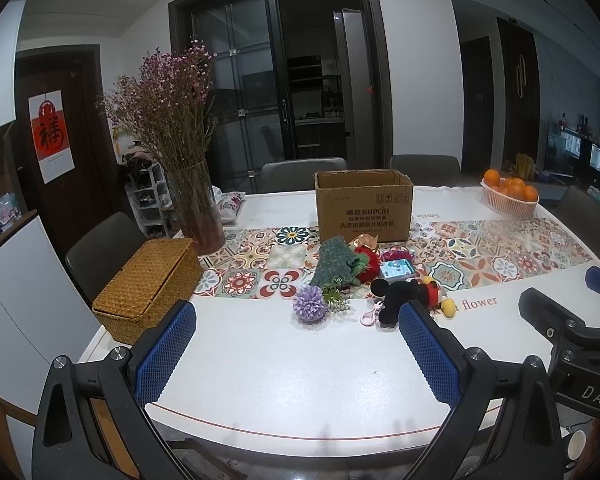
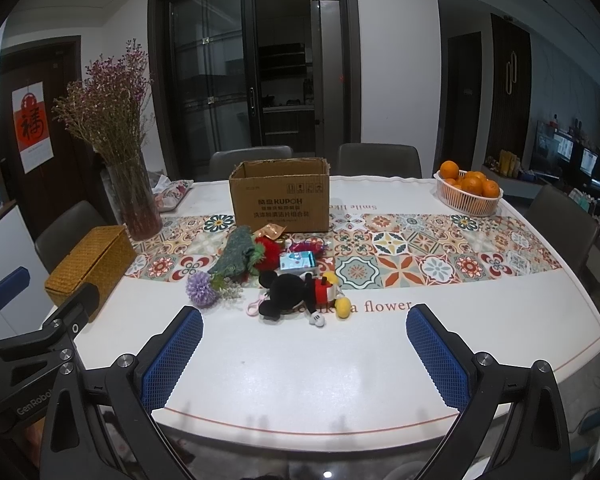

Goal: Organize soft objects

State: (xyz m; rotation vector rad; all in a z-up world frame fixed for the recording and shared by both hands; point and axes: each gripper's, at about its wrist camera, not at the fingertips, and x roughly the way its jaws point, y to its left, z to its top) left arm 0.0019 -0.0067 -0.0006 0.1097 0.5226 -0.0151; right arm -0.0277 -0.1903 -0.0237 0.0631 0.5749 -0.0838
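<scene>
A pile of soft things lies mid-table: a Mickey Mouse plush (image 1: pixel 404 296) (image 2: pixel 296 292), a purple pompom flower (image 1: pixel 310 309) (image 2: pixel 201 288), a green knitted piece (image 1: pixel 334 262) (image 2: pixel 236 254), a red fluffy toy (image 1: pixel 368 266) (image 2: pixel 266 256) and a small blue packet (image 1: pixel 396 269) (image 2: pixel 298 261). An open cardboard box (image 1: pixel 364 204) (image 2: pixel 280 194) stands behind them. My left gripper (image 1: pixel 296 320) is open and empty, above the near table edge. My right gripper (image 2: pixel 304 324) is open and empty, just short of the Mickey plush.
A wicker lidded basket (image 1: pixel 148 284) (image 2: pixel 90 260) sits at the left edge. A glass vase of dried flowers (image 1: pixel 194 204) (image 2: pixel 134 196) stands behind it. A white basket of oranges (image 1: pixel 508 196) (image 2: pixel 468 194) is at the far right. Chairs surround the table (image 1: pixel 284 376).
</scene>
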